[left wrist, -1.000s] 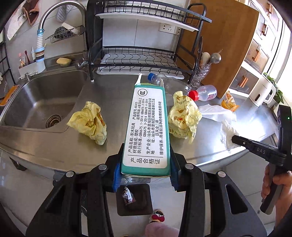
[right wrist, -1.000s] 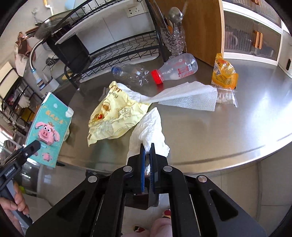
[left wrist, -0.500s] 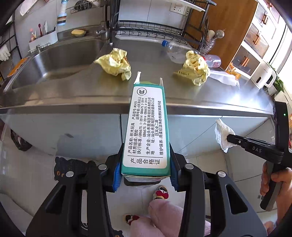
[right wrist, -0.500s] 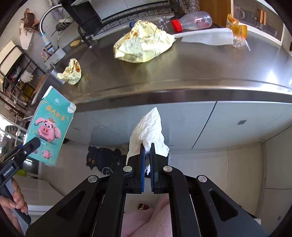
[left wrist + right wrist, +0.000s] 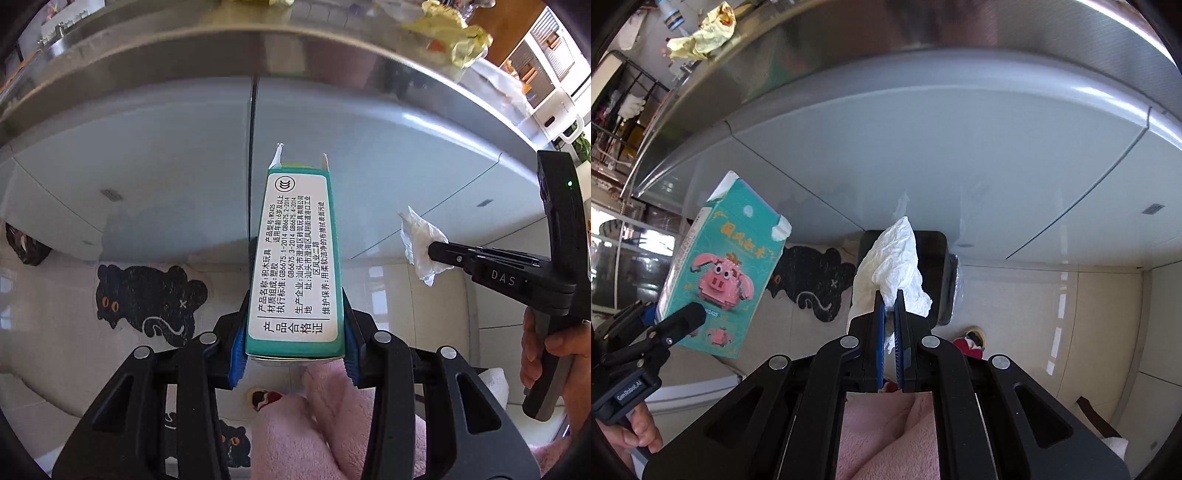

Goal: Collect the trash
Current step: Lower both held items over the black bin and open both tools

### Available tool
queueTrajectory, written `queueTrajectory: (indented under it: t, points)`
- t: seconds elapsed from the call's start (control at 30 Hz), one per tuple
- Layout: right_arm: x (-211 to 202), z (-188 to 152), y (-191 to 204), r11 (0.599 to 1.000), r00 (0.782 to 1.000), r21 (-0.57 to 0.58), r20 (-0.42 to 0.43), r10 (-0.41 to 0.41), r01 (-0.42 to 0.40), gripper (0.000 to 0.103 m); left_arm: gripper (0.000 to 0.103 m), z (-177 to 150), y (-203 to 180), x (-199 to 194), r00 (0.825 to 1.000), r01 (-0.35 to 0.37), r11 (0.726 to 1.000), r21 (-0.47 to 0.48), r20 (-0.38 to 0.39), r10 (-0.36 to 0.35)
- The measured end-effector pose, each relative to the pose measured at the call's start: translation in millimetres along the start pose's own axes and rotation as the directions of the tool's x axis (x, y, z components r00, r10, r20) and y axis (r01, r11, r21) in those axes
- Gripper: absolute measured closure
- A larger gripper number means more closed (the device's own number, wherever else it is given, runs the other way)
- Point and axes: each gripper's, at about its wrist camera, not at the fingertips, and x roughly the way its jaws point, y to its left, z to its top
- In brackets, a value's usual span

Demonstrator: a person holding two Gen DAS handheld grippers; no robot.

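2 pieces of trash are in hand and below the tabletop [image 5: 221, 48] edge. The left gripper [image 5: 293, 354] has its jaws part open and clamped on the sides of a teal carton [image 5: 295, 258], which stands up from them toward the cabinet doors [image 5: 147, 177]. The right gripper [image 5: 889, 332] has its jaws almost closed, pinching a crumpled white tissue [image 5: 890, 262]. Both point steeply down at the floor [image 5: 1071, 314].

A dark bin [image 5: 934, 258] stands on the floor just behind the tissue in the right wrist view, at the foot of the cabinet; most of it is hidden, so I cannot tell whether its mouth is open. It looks like the drop point, and the tissue seems nearly over it. The carton is off to the left, above a black cat mat [image 5: 151, 295].

Still left on the tabletop: a yellow wrapper [image 5: 450, 37] near the right end and another yellow wrapper [image 5: 701, 33] toward the far left. More may lie out of view.

Room is tight close in: the tabletop lip overhangs above, the cabinet doors are just ahead, and pink-clad legs [image 5: 332, 424] and a slipper [image 5: 971, 339] sit just beneath the grippers. The floor to the right is open.
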Motion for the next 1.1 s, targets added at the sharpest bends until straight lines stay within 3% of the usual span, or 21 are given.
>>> queueTrajectory:
  t: [0.53,0.67,0.7,0.8,0.97,1.0,1.03,1.1]
  points:
    - [141.6,7.1,-38.6,0.997,0.988,0.081,-0.154,0.024,-0.012,0.097,0.063,3.5,13.9,156.0,0.977,0.038,0.999,0.016,-0.211,-0.034]
    - [158.0,6.7,-41.9,0.995,0.982,0.101,-0.189,0.024,-0.005,0.096,0.061,7.1,16.8,170.2,0.972,0.053,0.999,-0.010,-0.227,-0.054]
    - [161.4,8.3,-42.7,0.994,0.980,0.106,-0.197,0.027,-0.006,0.096,0.053,8.3,16.2,171.2,0.973,0.051,0.999,-0.011,-0.226,-0.052]
    - [170.5,12.8,-41.6,0.994,0.976,0.111,-0.215,0.023,0.001,0.094,0.044,12.8,16.0,170.2,0.975,0.047,0.999,-0.008,-0.216,-0.048]
    - [178.7,14.6,-38.3,0.991,0.972,0.135,-0.233,0.031,0.001,0.092,0.043,19.8,22.1,164.9,0.978,0.022,1.000,-0.010,-0.206,-0.024]
    - [178.6,14.8,-37.2,0.991,0.971,0.134,-0.235,0.030,0.002,0.087,0.043,20.9,23.0,163.2,0.979,0.015,1.000,-0.011,-0.205,-0.017]
    - [178.4,14.0,-36.2,0.991,0.972,0.134,-0.234,0.032,0.000,0.068,0.043,22.8,22.3,159.7,0.979,0.010,1.000,-0.014,-0.204,-0.013]
    - [174.8,15.9,-37.5,0.989,0.975,0.149,-0.217,0.050,-0.018,0.048,0.043,24.9,22.0,152.9,0.979,0.007,1.000,-0.026,-0.202,-0.012]
